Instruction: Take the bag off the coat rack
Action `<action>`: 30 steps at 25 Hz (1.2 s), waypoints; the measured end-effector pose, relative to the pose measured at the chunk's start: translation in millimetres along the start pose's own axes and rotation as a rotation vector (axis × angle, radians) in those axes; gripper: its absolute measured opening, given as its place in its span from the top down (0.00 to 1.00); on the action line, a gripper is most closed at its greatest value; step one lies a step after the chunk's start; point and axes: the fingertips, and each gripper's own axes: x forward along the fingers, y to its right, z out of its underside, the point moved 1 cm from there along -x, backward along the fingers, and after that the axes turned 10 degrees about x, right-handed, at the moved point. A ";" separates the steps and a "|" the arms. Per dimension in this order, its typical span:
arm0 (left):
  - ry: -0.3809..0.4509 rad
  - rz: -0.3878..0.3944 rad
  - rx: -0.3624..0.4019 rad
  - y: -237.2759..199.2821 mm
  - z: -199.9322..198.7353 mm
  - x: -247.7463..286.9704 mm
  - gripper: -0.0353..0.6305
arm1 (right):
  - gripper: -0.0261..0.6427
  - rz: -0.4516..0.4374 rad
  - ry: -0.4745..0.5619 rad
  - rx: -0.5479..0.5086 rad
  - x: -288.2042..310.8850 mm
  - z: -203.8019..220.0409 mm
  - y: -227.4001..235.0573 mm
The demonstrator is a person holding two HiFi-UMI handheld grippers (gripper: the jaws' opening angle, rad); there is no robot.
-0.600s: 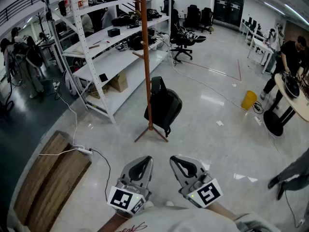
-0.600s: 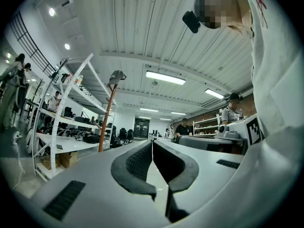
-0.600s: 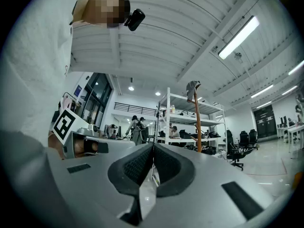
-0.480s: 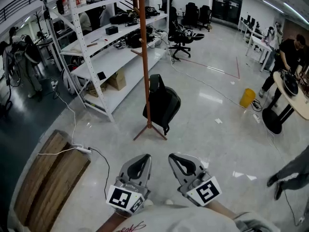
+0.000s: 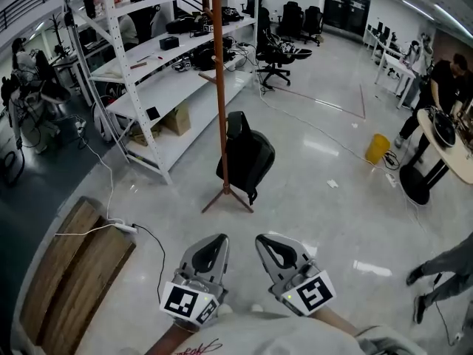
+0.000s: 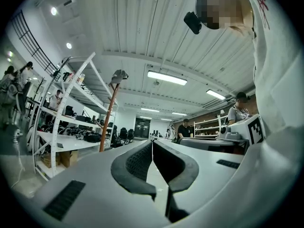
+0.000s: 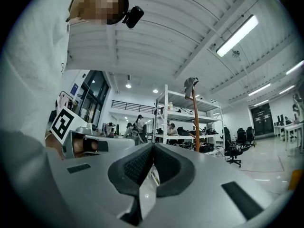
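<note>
A black bag (image 5: 247, 156) hangs low against the brown coat rack pole (image 5: 220, 87), just above the rack's feet (image 5: 226, 198), a few steps ahead on the floor. A cap tops the pole (image 6: 118, 75). My left gripper (image 5: 213, 246) and right gripper (image 5: 275, 247) are held side by side close to my body, well short of the rack. Both are shut with nothing between the jaws. In the left gripper view the shut gripper (image 6: 152, 145) points up past the pole (image 6: 108, 118). In the right gripper view the shut gripper (image 7: 153, 147) has the pole (image 7: 195, 122) beyond it. The bag shows in neither gripper view.
White shelving (image 5: 148, 87) loaded with gear stands left of the rack. A wooden pallet (image 5: 74, 265) and a power strip with cable (image 5: 126, 229) lie at the lower left. A yellow bucket (image 5: 378, 149), a round table (image 5: 451, 150) with a person, and someone's legs (image 5: 443, 268) are to the right.
The rack and bag have drifted slightly left and up in the head view as the camera shifted. Both grippers stay shut and side by side. The legs at the right have stepped on.
</note>
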 end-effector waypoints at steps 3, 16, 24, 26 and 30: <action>-0.001 -0.007 0.001 3.1 0.2 3.3 0.92 | 0.93 -0.002 0.000 0.000 -2.1 0.1 4.7; -0.006 -0.087 -0.014 18.8 7.4 17.8 0.92 | 0.93 -0.067 -0.002 -0.103 -19.2 1.5 27.5; -0.039 -0.093 -0.022 7.8 20.1 30.9 0.92 | 0.93 -0.047 -0.049 -0.076 -9.0 18.5 46.9; -0.042 -0.088 -0.017 -1.3 22.5 39.1 0.92 | 0.93 -0.050 -0.031 -0.087 1.6 16.4 52.3; -0.039 -0.074 -0.016 -27.5 28.1 62.7 0.92 | 0.93 -0.043 -0.045 -0.099 28.5 20.8 68.7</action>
